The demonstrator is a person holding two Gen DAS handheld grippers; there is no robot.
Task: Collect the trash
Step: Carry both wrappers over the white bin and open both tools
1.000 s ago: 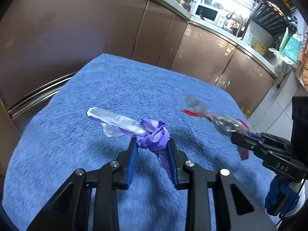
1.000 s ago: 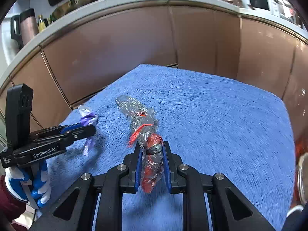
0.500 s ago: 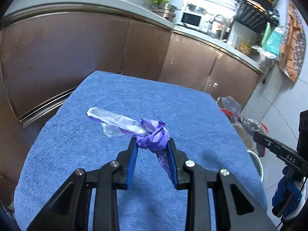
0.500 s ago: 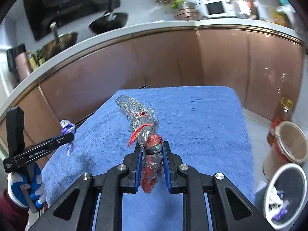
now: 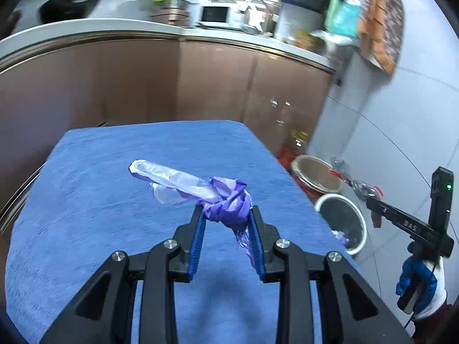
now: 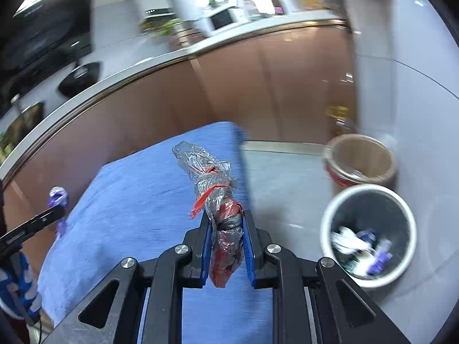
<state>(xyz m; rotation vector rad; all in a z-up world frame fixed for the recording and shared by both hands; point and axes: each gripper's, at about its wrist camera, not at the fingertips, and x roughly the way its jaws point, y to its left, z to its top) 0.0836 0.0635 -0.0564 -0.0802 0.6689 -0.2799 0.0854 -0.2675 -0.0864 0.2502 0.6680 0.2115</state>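
My left gripper (image 5: 226, 215) is shut on a knotted purple plastic bag (image 5: 226, 203) and holds it above the blue towel-covered table (image 5: 114, 200). My right gripper (image 6: 224, 218) is shut on a clear plastic bag with red and black parts (image 6: 218, 197), held past the table's right edge. A white-rimmed trash bin (image 6: 368, 232) with several scraps inside stands on the floor to the right; it also shows in the left wrist view (image 5: 342, 223). The right gripper (image 5: 370, 200) with its bag appears over the bin area in the left wrist view.
A brown-rimmed tub (image 6: 361, 157) stands behind the trash bin. Brown cabinets (image 5: 200, 86) under a counter run behind the table. A grey tiled floor (image 6: 281, 177) and wall lie to the right.
Both grippers have swung to the right with their bags. The right gripper has moved off the table's edge toward the bin, which now shows larger and nearer.
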